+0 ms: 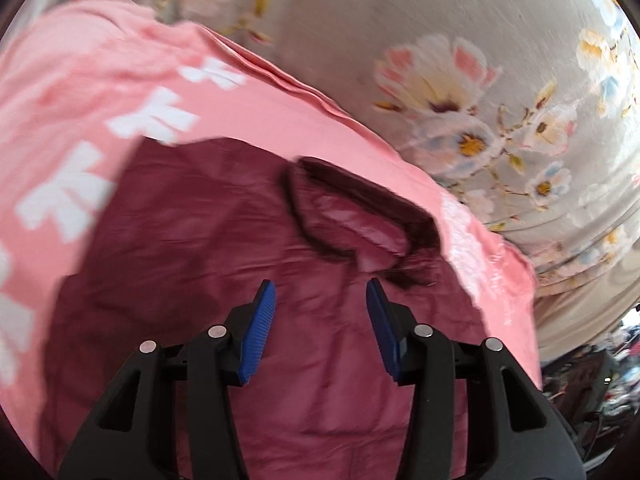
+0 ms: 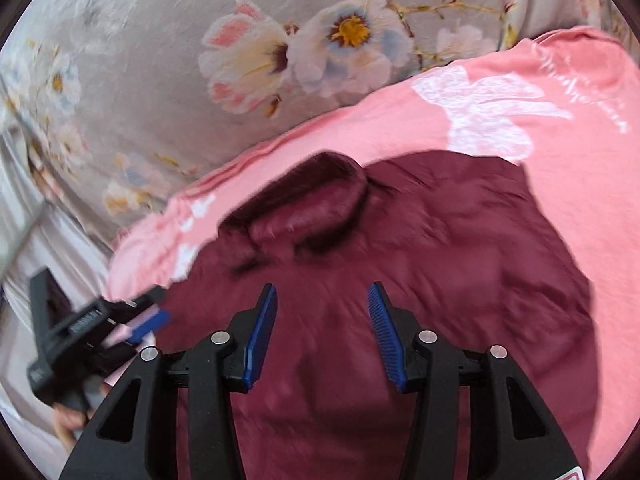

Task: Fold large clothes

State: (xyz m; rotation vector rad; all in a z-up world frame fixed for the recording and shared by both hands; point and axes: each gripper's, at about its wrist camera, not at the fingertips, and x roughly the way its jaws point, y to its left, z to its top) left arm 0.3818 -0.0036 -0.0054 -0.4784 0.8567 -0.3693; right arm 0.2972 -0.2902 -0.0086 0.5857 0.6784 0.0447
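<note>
A maroon collared shirt [image 1: 192,248] lies flat on top of a pink printed garment [image 1: 72,80]; its dark collar [image 1: 360,196] points away from me. My left gripper [image 1: 321,286] is open and empty, just above the shirt below the collar. In the right wrist view the maroon shirt [image 2: 460,248] lies on the pink garment [image 2: 560,184], with its collar [image 2: 304,196] ahead. My right gripper [image 2: 322,292] is open and empty over the shirt's chest. The left gripper [image 2: 156,320] shows at the left edge of the shirt, held by a hand.
Both garments lie on a bed with a grey floral sheet [image 1: 460,92], also seen in the right wrist view [image 2: 160,60]. The bed's edge and floor clutter [image 1: 600,364] show at the right in the left wrist view.
</note>
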